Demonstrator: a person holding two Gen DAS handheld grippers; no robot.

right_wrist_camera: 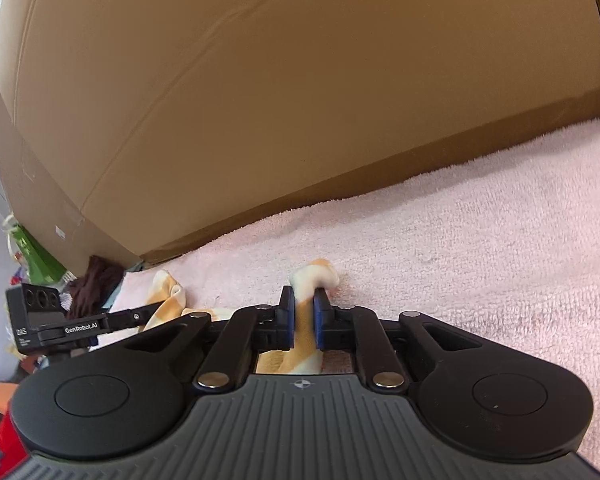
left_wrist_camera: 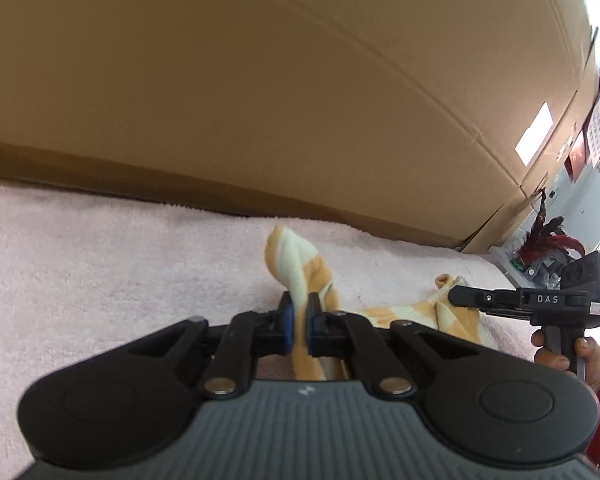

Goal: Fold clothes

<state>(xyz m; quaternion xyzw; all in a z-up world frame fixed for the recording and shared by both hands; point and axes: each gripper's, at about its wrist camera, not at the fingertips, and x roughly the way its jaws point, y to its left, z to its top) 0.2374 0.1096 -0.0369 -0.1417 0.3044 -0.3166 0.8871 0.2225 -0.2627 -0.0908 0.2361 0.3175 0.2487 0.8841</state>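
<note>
Both grippers, left (left_wrist_camera: 299,312), right (right_wrist_camera: 303,309), pinching checked garment (left_wrist_camera: 300,264)

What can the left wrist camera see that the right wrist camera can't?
Only the left wrist view shows the person's hand holding the right gripper's handle, red feathery decorations and a white label on the box.

Only the right wrist view shows a green bag and a dark brown cloth.

Both show the orange and white striped garment pinched in the left gripper and the right gripper, the pink towel and the cardboard box.
</note>
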